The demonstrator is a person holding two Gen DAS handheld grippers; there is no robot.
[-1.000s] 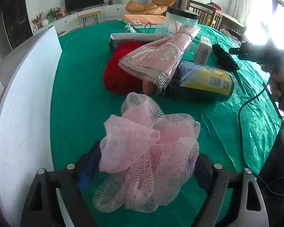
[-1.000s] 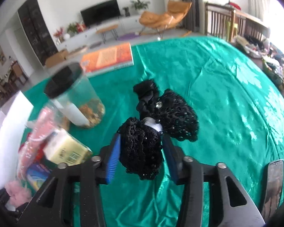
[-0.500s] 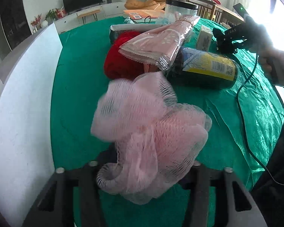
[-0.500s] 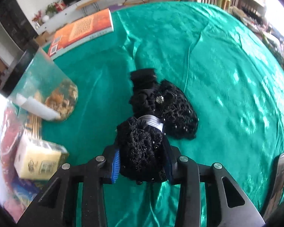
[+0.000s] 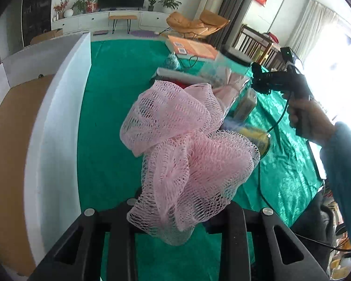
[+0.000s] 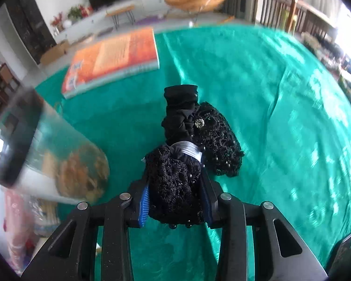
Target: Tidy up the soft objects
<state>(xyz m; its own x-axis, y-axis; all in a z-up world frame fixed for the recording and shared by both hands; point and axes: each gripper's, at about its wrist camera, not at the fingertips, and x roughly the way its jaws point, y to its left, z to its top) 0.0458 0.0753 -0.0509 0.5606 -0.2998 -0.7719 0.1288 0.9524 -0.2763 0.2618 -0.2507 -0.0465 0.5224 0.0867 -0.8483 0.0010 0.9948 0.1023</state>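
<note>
Left wrist view: the pink mesh sponge point(image 5: 187, 154) bunches between the fingers of the left gripper point(image 5: 175, 213), which have just closed and now pinch its lower folds, the puff lifted clear of the green counter point(image 5: 105, 117). Carry it by the gathered core, I judge, since loose netting can slip or snag. It looks airy, crumpled, very light. To the fingers' left stands a white box point(image 5: 58, 107). The right gripper point(image 6: 175, 199) pinches a black crocheted hair net point(image 6: 175, 182), its beaded other half trailing ahead of the fingers on the cloth; lift before moving.
</note>
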